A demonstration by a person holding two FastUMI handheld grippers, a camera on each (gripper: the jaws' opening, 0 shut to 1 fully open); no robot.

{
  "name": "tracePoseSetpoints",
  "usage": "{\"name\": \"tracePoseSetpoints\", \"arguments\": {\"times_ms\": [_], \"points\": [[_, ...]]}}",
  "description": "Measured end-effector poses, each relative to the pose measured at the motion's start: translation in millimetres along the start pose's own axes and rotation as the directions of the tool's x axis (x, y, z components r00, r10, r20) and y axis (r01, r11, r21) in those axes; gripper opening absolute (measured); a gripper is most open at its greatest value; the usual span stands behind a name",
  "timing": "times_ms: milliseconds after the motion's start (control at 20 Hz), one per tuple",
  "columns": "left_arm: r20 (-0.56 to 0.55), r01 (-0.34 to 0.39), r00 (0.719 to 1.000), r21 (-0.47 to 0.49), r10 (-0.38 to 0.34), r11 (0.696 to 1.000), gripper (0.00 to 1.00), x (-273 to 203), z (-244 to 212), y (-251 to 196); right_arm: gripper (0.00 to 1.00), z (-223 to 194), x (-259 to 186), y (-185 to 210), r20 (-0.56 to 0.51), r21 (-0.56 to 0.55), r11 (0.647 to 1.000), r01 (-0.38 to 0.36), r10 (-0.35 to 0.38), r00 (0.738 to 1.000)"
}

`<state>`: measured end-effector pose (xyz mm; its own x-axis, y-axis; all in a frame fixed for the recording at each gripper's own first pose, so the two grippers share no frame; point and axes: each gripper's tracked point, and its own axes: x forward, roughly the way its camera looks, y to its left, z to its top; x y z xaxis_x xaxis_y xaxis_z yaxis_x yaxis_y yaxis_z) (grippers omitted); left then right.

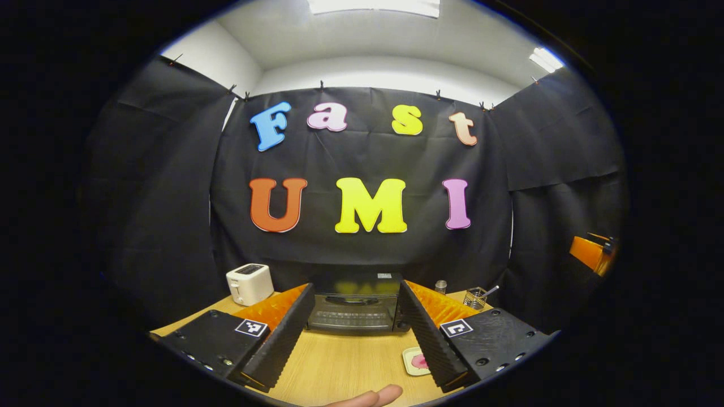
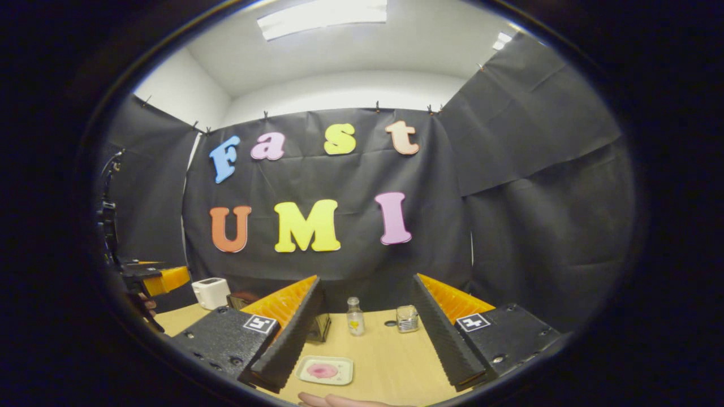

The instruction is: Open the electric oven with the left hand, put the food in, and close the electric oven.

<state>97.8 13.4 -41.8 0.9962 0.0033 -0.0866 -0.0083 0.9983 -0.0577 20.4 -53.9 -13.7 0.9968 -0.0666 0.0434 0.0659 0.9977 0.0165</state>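
A black electric oven (image 1: 353, 308) stands at the back of the wooden table with its door closed, straight ahead between my left gripper's (image 1: 356, 339) fingers. That gripper is open and holds nothing. A small cream plate with pink food (image 1: 417, 362) lies on the table, partly behind the left gripper's right finger. In the right gripper view the same plate (image 2: 325, 370) lies just right of my right gripper's left finger. My right gripper (image 2: 366, 339) is open and empty, above the table's front. The oven's edge (image 2: 319, 328) peeks from behind that finger.
A white toaster (image 1: 249, 284) sits at the back left. A small glass bottle (image 2: 354, 317) and a glass jar (image 2: 406, 319) stand at the back right. A wire holder (image 1: 478, 298) is near them. A fingertip (image 1: 373, 397) shows at the table's front edge.
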Motion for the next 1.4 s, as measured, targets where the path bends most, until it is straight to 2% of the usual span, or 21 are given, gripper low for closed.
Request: {"name": "tracePoseSetpoints", "arguments": {"times_ms": [250, 300, 350, 400, 450, 500, 550, 600, 650, 700, 750, 800, 950, 1000, 1050, 1100, 1150, 1250, 1300, 1350, 1400], "points": [[-0.146, 0.01, 0.989, -0.004, -0.011, 1.0, 0.95, 83.3, -43.7, 3.9, 0.95, -12.7, 15.8, -13.4, -0.007, -0.002, 1.0, -0.006, 0.005, 1.0], [-0.17, 0.006, 0.985, -0.015, -0.009, 1.0, 0.95, 96.3, -54.8, 3.7, 1.0, -15.9, 19.0, -16.7, -0.009, -0.008, 1.0, 0.001, -0.001, 1.0], [-0.194, 0.022, 0.981, -0.033, -0.028, 0.999, 0.95, 108.7, -67.3, 0.8, 1.0, -18.3, 21.4, -20.5, -0.01, -0.012, 1.0, 0.003, -0.003, 1.0], [-0.22, 0.034, 0.975, -0.05, -0.044, 0.998, 0.95, 121.3, -78.3, -3.3, 1.0, -22.4, 23.1, -23.6, -0.013, -0.014, 1.0, 0.006, -0.006, 1.0], [-0.237, 0.028, 0.971, -0.052, -0.039, 0.998, 0.95, 133.7, -87.2, -2.2, 0.94, -26.5, 25.0, -27.5, -0.019, -0.013, 1.0, 0.008, -0.008, 1.0], [-0.247, 0.026, 0.968, -0.049, -0.037, 0.998, 0.96, 147.1, -92.9, -0.8, 1.0, -31.2, 27.4, -31.5, -0.028, -0.011, 1.0, 0.01, -0.01, 1.0], [-0.257, 0.031, 0.965, -0.051, -0.043, 0.998, 0.95, 160.4, -98.5, -1.1, 0.95, -34.9, 29.4, -35.9, -0.033, -0.004, 1.0, 0.01, -0.01, 0.999], [-0.271, 0.032, 0.961, -0.053, -0.045, 0.998, 0.95, 173.5, -105.8, -0.7, 0.95, -37.0, 30.8, -39.5, -0.032, 0.003, 1.0, 0.006, -0.006, 0.999], [-0.279, 0.03, 0.959, -0.064, -0.047, 0.998, 0.96, 186.5, -111.1, 0.1, 1.0, -39.2, 32.2, -41.9, -0.032, -0.002, 1.0, 0.0, 0.0, 0.999], [-0.295, 0.023, 0.954, -0.075, -0.044, 0.997, 0.95, 199.0, -116.7, 0.4, 0.94, -43.8, 33.8, -45.9, -0.036, -0.018, 1.0, -0.001, 0.0, 0.999], [-0.318, 0.015, 0.947, -0.089, -0.042, 0.996, 0.96, 209.9, -123.8, -0.3, 1.0, -45.7, 34.9, -50.2, -0.035, -0.035, 0.999, 0.004, -0.006, 0.999], [-0.337, 0.022, 0.94, -0.098, -0.054, 0.995, 0.96, 220.9, -130.0, -1.8, 0.95, -46.7, 35.2, -54.3, -0.031, -0.05, 0.999, 0.01, -0.012, 0.999], [-0.363, -0.02, 0.932, -0.078, -0.009, 0.997, 0.95, 244.1, -146.9, 9.7, 0.95, -50.6, 34.7, -62.7, -0.022, -0.078, 0.997, 0.018, -0.019, 1.0], [-0.381, -0.031, 0.925, -0.076, -0.001, 0.997, 0.95, 247.9, -154.4, 12.1, 1.0, -51.1, 34.9, -64.1, -0.021, -0.077, 0.997, 0.018, -0.019, 1.0], [-0.403, -0.021, 0.915, -0.088, -0.016, 0.996, 0.95, 251.5, -162.8, 8.7, 0.95, -53.4, 35.4, -66.7, -0.025, -0.076, 0.997, 0.018, -0.02, 0.999], [-0.42, -0.019, 0.907, -0.096, -0.023, 0.995, 0.95, 252.9, -168.0, 6.8, 0.95, -55.5, 35.8, -68.0, -0.029, -0.075, 0.997, 0.017, -0.02, 0.999], [-0.389, -0.024, 0.921, -0.068, -0.005, 0.997, 0.96, 258.3, -163.3, 10.7, 0.95, -56.2, 36.5, -69.6, -0.032, -0.074, 0.997, 0.017, -0.02, 0.999], [-0.395, -0.021, 0.919, -0.029, 0.008, 0.999, 0.95, 259.2, -169.5, 12.2, 0.95, -60.5, 38.8, -70.4, -0.041, -0.07, 0.997, 0.016, -0.019, 0.999], [-0.383, -0.025, 0.923, 0.015, 0.029, 1.0, 0.95, 261.9, -172.1, 17.1, 1.0, -62.8, 39.1, -70.1, -0.047, -0.067, 0.998, 0.016, -0.019, 0.999], [-0.385, -0.033, 0.921, 0.065, 0.056, 0.997, 0.95, 262.5, -175.9, 21.3, 1.0, -63.8, 38.9, -69.5, -0.053, -0.064, 0.998, 0.014, -0.017, 0.998], [-0.365, -0.027, 0.929, 0.086, 0.056, 0.996, 0.95, 261.5, -171.9, 21.1, 1.0, -64.4, 38.4, -68.4, -0.055, -0.061, 0.998, 0.011, -0.014, 0.998]]}}
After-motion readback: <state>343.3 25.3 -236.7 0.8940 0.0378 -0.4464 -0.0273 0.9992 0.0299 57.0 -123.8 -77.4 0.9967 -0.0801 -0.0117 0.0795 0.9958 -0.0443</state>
